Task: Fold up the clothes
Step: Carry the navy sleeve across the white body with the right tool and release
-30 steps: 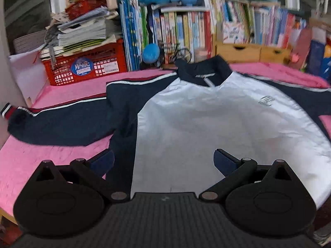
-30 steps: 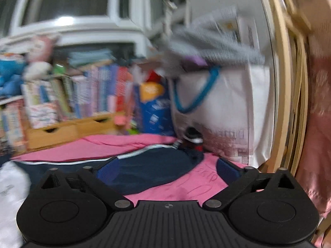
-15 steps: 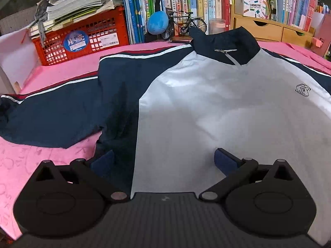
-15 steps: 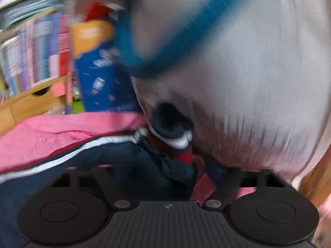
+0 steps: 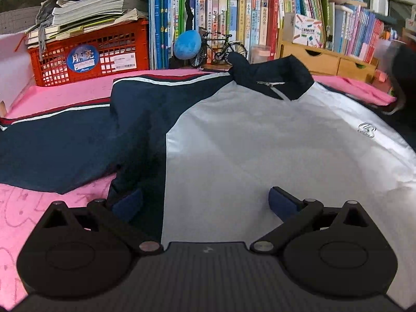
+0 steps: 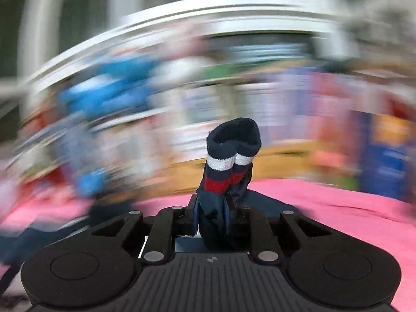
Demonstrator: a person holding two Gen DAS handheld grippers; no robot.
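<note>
The navy-and-white jacket lies spread flat on the pink-covered desk, its collar toward a red crate and a row of books that wall off the far edge. The left hand-held gripper hovers released over the hem, nothing between its fingers. Only the blurred right view shows the right hand-held gripper closing, clenched on the sleeve cuff lifted off the desk.

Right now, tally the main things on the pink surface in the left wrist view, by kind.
Jacket: 1
Red crate: 1
Model bicycle: 1
Blue plush ball: 1
Wooden drawer box: 1
Total: 5
</note>
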